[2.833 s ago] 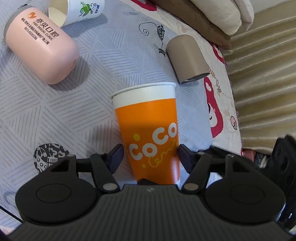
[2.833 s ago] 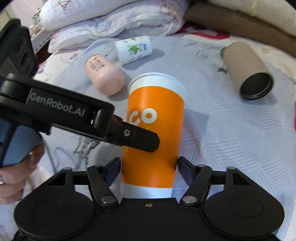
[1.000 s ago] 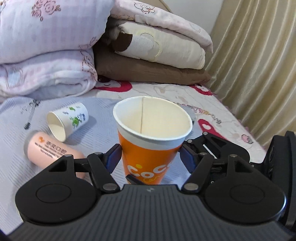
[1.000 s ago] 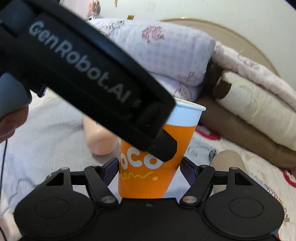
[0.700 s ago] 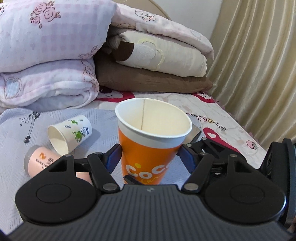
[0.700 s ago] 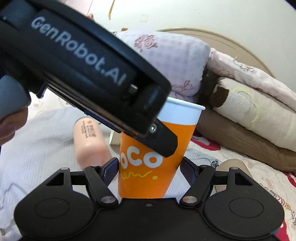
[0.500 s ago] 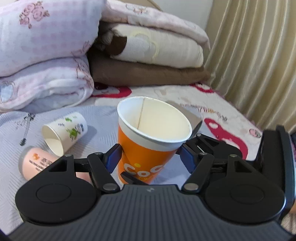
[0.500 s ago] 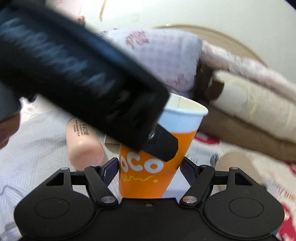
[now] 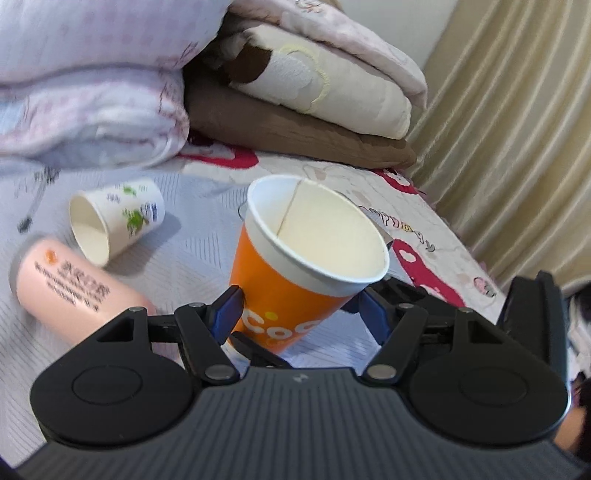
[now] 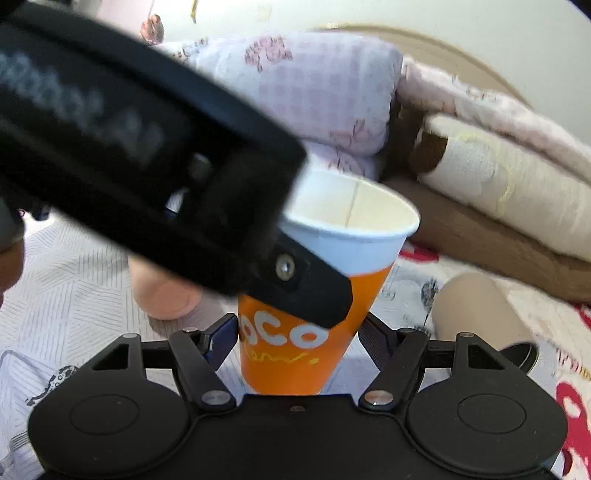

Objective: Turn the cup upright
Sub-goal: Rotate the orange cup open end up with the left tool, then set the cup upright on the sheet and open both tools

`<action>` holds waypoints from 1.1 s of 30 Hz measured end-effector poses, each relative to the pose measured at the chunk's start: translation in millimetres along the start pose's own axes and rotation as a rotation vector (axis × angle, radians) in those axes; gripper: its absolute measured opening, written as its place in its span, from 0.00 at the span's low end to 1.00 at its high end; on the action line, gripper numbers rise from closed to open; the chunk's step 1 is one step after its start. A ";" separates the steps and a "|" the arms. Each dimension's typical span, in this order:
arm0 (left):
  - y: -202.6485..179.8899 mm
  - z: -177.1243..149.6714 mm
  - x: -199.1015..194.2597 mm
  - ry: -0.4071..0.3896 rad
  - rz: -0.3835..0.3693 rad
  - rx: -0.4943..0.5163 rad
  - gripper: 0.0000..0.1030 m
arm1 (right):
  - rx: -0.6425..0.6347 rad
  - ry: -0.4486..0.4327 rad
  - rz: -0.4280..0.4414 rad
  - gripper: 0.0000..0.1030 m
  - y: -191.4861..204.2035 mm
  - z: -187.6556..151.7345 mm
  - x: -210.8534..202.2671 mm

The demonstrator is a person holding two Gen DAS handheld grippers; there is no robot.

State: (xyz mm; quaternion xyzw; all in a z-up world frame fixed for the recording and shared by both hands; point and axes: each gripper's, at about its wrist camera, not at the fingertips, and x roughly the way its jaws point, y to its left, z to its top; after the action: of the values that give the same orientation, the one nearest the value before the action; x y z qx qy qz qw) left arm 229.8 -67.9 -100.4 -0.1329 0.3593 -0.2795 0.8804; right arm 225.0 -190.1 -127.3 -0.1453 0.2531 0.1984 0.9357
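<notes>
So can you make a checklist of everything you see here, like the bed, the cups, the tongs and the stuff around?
Surface: bed sheet, grey with line pattern.
Job's things: orange cup, mouth up, tilted.
Clutter: white cup, pink cup and brown cup, all lying on their sides.
Grippers: left tongs and right tongs both straddle the orange cup's base; whether they clamp it is unclear.
Cables: nothing seen.
Surroundings: folded blankets, curtain.

From my left wrist feed I see a bed [image 9: 192,254] under a grey line-patterned sheet, with a red cartoon-print sheet [image 9: 417,258] toward the right. Folded quilts [image 9: 314,92], pink, cream and brown, are stacked at its head. Beige pleated curtains [image 9: 524,129] hang on the right; a pale wall [image 10: 443,33] rises behind the curved headboard [image 10: 461,59].
</notes>
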 end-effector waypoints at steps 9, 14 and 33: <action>-1.9 -2.5 -12.1 0.024 0.031 -0.002 0.65 | 0.006 0.106 -0.007 0.86 16.0 12.6 -2.5; -6.5 -3.9 -26.4 0.049 0.020 -0.010 0.68 | 0.013 0.158 0.002 0.86 22.0 25.5 -8.6; -51.8 -8.8 -125.7 0.077 0.148 0.052 0.68 | 0.349 0.213 -0.096 0.86 8.9 24.4 -132.3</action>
State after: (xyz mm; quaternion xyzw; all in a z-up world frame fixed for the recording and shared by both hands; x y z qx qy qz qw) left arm 129.5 -36.2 -13.9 -0.0722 0.3944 -0.2280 0.8873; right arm 126.3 -212.6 -38.4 -0.0131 0.3739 0.0904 0.9230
